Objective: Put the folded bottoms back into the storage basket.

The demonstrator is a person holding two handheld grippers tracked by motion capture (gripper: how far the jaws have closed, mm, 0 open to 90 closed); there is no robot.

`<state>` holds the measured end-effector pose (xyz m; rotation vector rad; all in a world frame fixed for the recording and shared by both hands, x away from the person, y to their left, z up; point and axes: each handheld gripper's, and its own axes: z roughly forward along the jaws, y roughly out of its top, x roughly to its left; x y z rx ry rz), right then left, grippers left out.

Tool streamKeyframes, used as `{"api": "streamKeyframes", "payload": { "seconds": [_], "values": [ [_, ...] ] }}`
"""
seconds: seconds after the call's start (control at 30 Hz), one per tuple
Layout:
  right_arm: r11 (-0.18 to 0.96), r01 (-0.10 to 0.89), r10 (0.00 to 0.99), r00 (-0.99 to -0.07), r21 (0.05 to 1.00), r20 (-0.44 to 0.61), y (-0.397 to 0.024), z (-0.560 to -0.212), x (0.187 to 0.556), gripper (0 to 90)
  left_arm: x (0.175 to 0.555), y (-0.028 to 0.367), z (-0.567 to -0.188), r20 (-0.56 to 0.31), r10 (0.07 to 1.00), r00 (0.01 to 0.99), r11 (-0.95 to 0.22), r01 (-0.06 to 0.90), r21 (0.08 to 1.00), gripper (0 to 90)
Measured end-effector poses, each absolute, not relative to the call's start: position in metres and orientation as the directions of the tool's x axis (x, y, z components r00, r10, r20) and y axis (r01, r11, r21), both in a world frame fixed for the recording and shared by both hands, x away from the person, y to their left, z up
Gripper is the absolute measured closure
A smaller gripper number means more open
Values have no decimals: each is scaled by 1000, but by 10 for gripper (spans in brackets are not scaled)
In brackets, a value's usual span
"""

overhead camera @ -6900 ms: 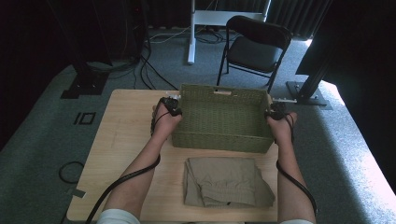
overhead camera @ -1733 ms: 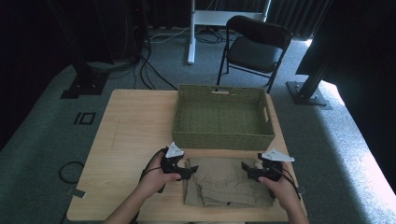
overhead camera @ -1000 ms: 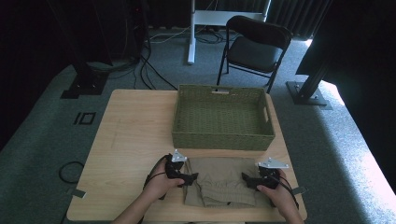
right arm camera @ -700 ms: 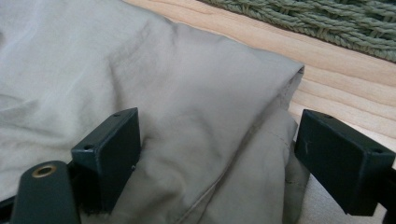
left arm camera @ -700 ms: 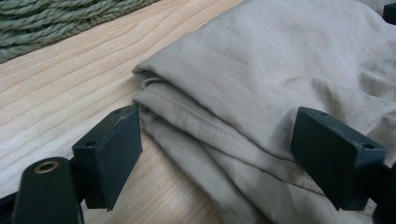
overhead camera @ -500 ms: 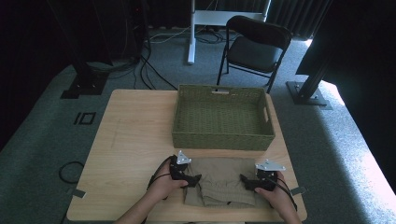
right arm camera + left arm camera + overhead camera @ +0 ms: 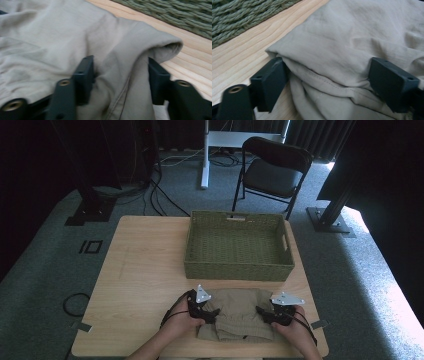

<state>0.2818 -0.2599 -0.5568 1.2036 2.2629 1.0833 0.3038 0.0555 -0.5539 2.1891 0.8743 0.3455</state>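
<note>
A: Two grippers on the folded khaki garment [image 7: 239,314], near edge of the wooden table [image 7: 140,285]. Confirm?

B: Yes. My left gripper [image 7: 209,314] sits at the garment's 9 o'clock end, right gripper [image 7: 264,316] at its 3 o'clock end. Long axis runs 9 to 3, so I'm bracketing it end to end.

A: Jaw state, left?

B: Left gripper view: jaws stand wide with the folded edge bunched between them [image 7: 324,82]. Both pads look to be against the cloth, but I can't tell if they're really pinching.

A: Right?

B: Jaws have just been closing, and the right gripper view shows a fold of fabric [image 7: 120,75] squeezed up between them. Reads as clamped on the garment's corner.

A: Where does it go?

B: My guess is the green woven basket [image 7: 239,245], empty, straight off at 12 o'clock from the garment, just beyond its far edge with a thin strip of table between.

A: Which hand is nearer?

B: About even. Basket's long axis lies parallel to the garment's, so a level lift and a push toward 12 should drop it in without any turning. Left grip needs firming first, I'd say.
</note>
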Motion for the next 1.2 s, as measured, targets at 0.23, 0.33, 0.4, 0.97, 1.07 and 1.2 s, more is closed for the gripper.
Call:
{"api": "streamKeyframes", "payload": {
  "seconds": [0.23,0.33,0.4,0.97,1.07,1.2],
  "values": [
    [364,571,809,-585,736,53,-250,-551,281,736,304,55,-552,-104,621,777,-469,475,745,687],
    [362,592,821,-568,720,54,-248,-547,283,783,307,56,-550,-118,616,779,-474,486,734,742],
    [354,601,825,-562,716,64,-248,-545,283,793,308,57,-548,-125,612,781,-473,488,733,754],
    [281,545,807,-580,790,114,-249,-496,285,802,312,70,-501,-147,617,773,-383,459,801,785],
    [275,535,803,-585,799,116,-249,-488,285,803,314,71,-493,-147,616,774,-375,452,809,785],
    [266,523,800,-588,809,118,-250,-479,286,803,315,72,-486,-146,610,779,-372,444,815,786]
  ]
}}
